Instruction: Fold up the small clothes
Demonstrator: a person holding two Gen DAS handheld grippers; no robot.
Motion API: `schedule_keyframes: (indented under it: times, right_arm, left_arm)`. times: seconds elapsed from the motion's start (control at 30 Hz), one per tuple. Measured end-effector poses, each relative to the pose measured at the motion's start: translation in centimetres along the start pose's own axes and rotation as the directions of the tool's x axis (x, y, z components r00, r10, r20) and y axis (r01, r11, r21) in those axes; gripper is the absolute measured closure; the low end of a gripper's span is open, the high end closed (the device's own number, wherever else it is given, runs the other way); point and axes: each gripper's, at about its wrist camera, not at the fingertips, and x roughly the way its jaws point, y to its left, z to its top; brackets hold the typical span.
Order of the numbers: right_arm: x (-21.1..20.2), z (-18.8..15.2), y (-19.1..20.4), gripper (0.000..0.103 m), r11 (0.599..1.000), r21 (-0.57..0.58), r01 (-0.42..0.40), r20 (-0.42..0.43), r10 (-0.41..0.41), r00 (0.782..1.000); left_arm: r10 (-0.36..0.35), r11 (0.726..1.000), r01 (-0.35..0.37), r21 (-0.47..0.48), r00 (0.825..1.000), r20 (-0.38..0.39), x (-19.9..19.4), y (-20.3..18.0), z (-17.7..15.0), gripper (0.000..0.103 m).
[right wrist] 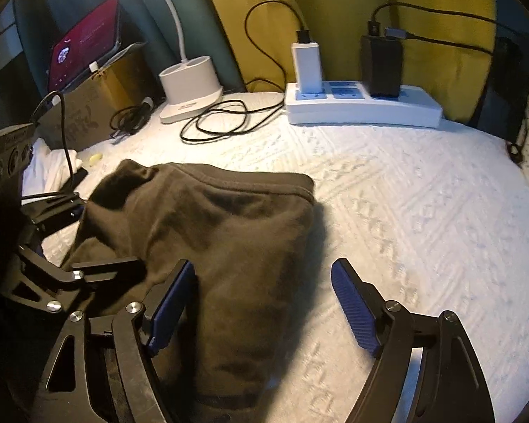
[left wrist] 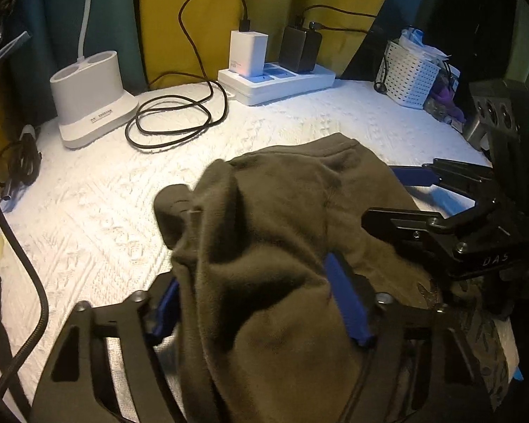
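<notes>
Olive garment [left wrist: 264, 246] bunches between the left gripper's [left wrist: 261, 317] parted fingers, draped over them, not visibly pinched. Right gripper [right wrist: 264, 306], fingers apart, straddles its right edge; its length runs toward the tabletop's [right wrist: 405, 194] back edge.

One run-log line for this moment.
left tool: olive garment bunched between open pads | right tool: open at garment's edge | surface: white bedspread

Garment [right wrist: 229, 232]: soft matt olive fleece cloth. Bench cover [right wrist: 405, 218]: white rough woven textile with raised pattern. My left tongs [left wrist: 261, 312]: matt black frame, ribbed blue pads [left wrist: 345, 303]. Power strip [right wrist: 363, 109]: smooth white plastic.
</notes>
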Motion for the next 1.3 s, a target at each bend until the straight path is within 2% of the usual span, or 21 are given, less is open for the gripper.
schedule_keyframes:
  times: [0.07,0.1,0.17,0.2,0.23,0.37,0.6,0.8,1.1,1.3]
  right_arm:
    - [0.4,0.4,0.2,0.023,0.999,-0.008,-0.04,-0.006,0.039,0.999]
    - [0.6,0.6,0.4,0.024,0.999,-0.015,-0.044,-0.006,0.044,0.999]
    - [0.8,0.8,1.1,0.047,0.999,-0.041,-0.022,-0.008,0.022,1.0]
    - [0.8,0.8,1.2,0.053,0.999,-0.047,-0.01,-0.006,0.01,1.0]
    - [0.8,0.7,1.3,0.063,0.999,-0.049,-0.016,-0.007,0.015,1.0]
    - [0.3,0.5,1.8,0.074,0.997,-0.074,-0.021,-0.006,0.02,1.0]
    - [-3.9,0.8,3.7,0.077,0.989,-0.142,0.036,0.082,-0.024,0.996]
    - [-8.2,0.6,5.1,0.077,0.987,-0.149,0.058,0.169,-0.033,0.985]
    - [-15.1,-0.5,8.2,0.078,0.98,-0.182,0.085,0.28,-0.031,0.96]
    - [-19.1,-1.7,10.2,0.078,0.973,-0.206,0.102,0.338,-0.027,0.941]
  left_arm:
    - [-0.01,1.0,0.01,-0.008,1.0,0.012,-0.1,0.2,0.0,0.045]
    - [-0.026,1.0,0.026,-0.012,1.0,0.016,-0.2,0.3,0.0,0.053]
    - [-0.05,0.999,0.05,0.0,0.999,0.011,-0.1,0.2,0.0,0.062]
    - [-0.05,0.999,0.05,0.017,0.999,0.009,-0.1,0.0,0.0,0.068]
    - [-0.055,0.998,0.055,0.033,0.998,0.004,-0.1,-0.3,0.1,0.073]
    - [-0.052,0.998,0.051,0.043,0.999,0.011,-0.5,-1.0,0.1,0.077]
    - [-0.051,0.997,0.044,0.065,0.992,0.114,-4.3,-2.3,0.4,0.077]
    - [-0.048,0.996,0.034,0.083,0.984,0.174,-7.9,-3.7,0.4,0.077]
    - [-0.045,0.993,0.013,0.119,0.961,0.271,-13.9,-6.2,-0.5,0.077]
    - [-0.043,0.992,-0.001,0.128,0.939,0.342,-17.6,-7.5,-1.4,0.078]
